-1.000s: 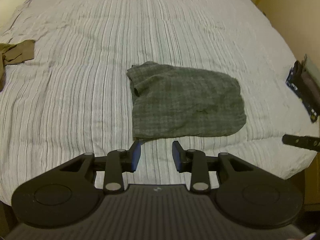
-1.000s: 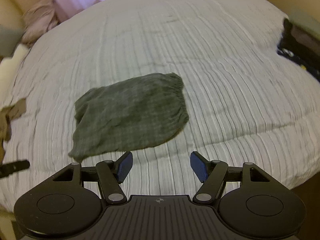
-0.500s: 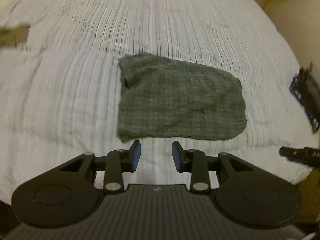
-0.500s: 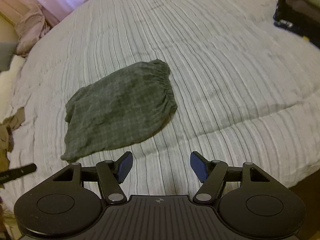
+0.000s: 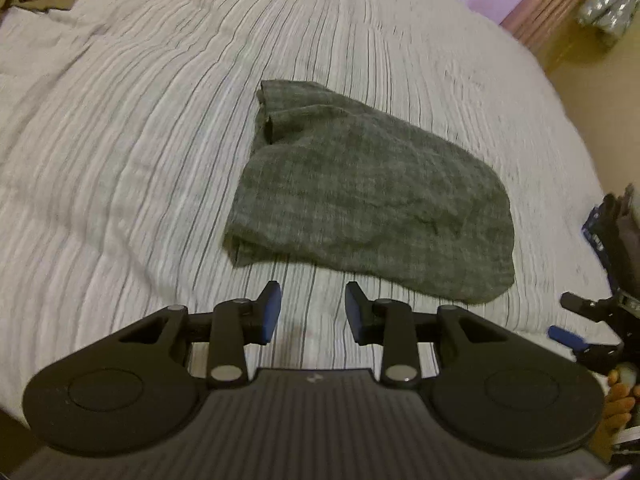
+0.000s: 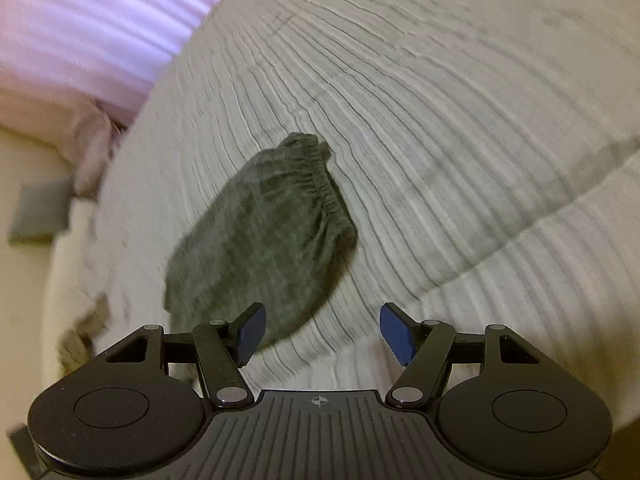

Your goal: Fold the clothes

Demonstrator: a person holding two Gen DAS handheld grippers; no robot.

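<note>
Your grey checked shorts (image 5: 368,196) lie flat and folded on the striped bedspread (image 5: 120,140), elastic waistband (image 6: 326,184) toward the far side in your right view. Your left gripper (image 5: 312,308) hangs just short of their near edge, jaws narrowly apart, holding nothing. Your right gripper (image 6: 320,330) stands wide and empty, its left pad (image 6: 252,332) over the shorts' near corner.
</note>
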